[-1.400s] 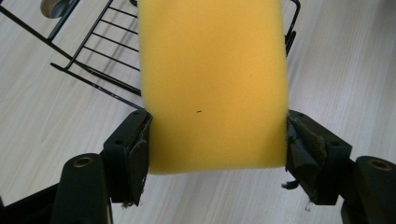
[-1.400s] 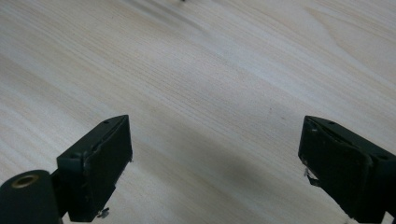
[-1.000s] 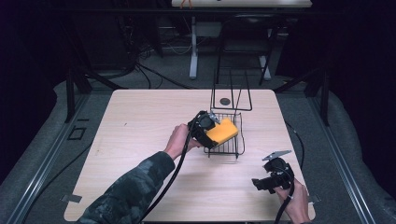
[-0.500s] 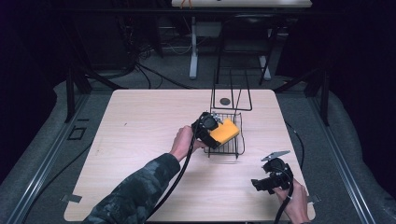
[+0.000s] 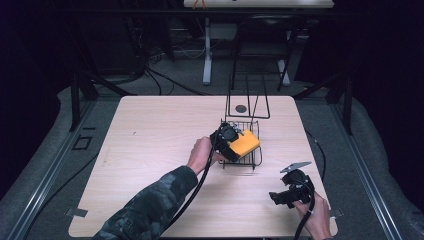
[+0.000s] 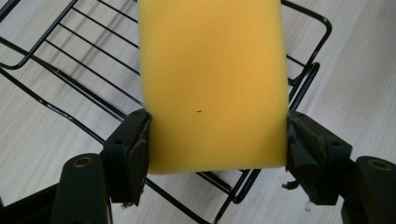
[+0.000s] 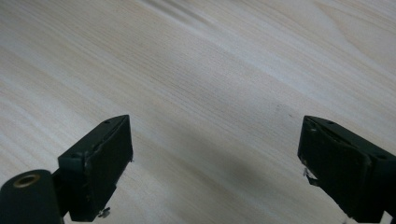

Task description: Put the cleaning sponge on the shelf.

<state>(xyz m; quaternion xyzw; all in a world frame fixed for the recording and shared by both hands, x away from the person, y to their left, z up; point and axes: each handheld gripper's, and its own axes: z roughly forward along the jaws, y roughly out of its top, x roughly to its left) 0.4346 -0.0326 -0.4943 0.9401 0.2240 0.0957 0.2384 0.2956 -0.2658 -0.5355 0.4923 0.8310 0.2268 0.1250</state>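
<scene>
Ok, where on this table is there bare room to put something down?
The whole left half of the table, from the left edge to the left gripper, is bare wood. The near strip between the two forearms is free too. It is crowded right of centre: the wire basket under the yellow sponge, the wire rack behind it, and the right gripper near the corner.

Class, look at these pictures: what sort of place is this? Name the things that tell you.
Probably a lab or recording workspace, not a home: a bare wooden table stands on grey floor among dark frame legs, cables trail behind, and a person works with hand-held grippers, the left gripper holding a yellow sponge.
</scene>
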